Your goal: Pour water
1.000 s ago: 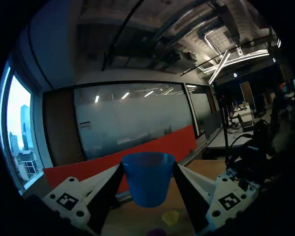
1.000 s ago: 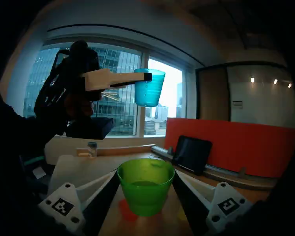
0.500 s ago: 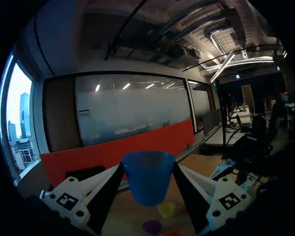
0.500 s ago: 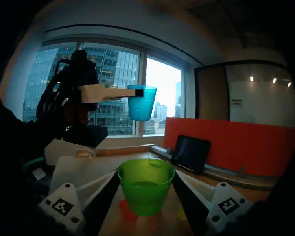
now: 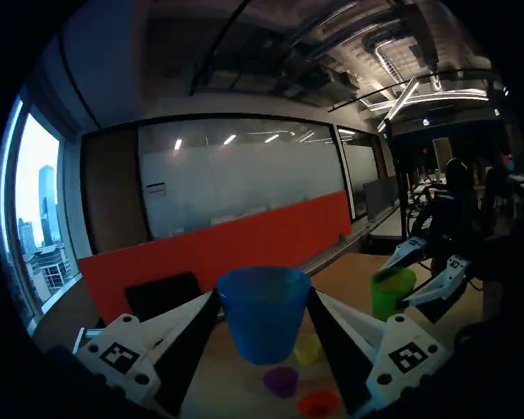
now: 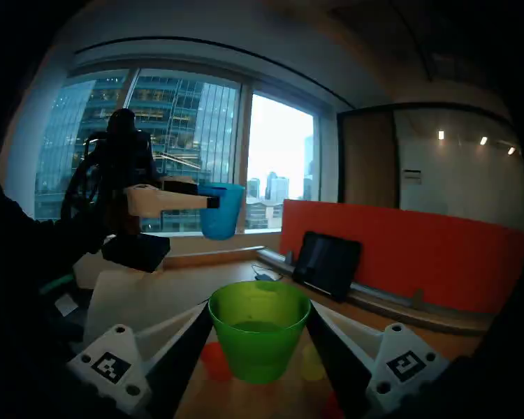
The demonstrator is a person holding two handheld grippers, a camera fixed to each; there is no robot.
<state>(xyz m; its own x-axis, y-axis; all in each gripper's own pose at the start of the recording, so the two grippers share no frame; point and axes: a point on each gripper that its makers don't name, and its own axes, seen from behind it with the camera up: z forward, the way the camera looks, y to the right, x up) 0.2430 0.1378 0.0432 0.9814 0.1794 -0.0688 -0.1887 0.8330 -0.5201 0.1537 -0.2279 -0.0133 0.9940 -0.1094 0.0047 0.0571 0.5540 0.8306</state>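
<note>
My left gripper (image 5: 263, 322) is shut on a blue cup (image 5: 263, 322), held upright above the wooden table (image 5: 342, 276). In the right gripper view the same blue cup (image 6: 221, 210) hangs at the left, pinched by the left gripper (image 6: 216, 203) with a hand behind it. My right gripper (image 6: 259, 339) is shut on a green cup (image 6: 259, 339) that holds a little water. From the left gripper view, the green cup (image 5: 392, 292) and the right gripper (image 5: 395, 286) appear at the right, apart from the blue cup.
Small yellow (image 5: 307, 347), purple (image 5: 281, 380) and orange (image 5: 318, 403) cups stand on the table below the blue cup. A dark tablet (image 6: 326, 264) leans against a red partition (image 6: 430, 258). Windows fill the left; white paper (image 6: 133, 300) lies on the table.
The left gripper has come down with the blue cup and tilted level, bringing the table cups and the green cup into its view. The right gripper has turned slightly, still holding the green cup.
</note>
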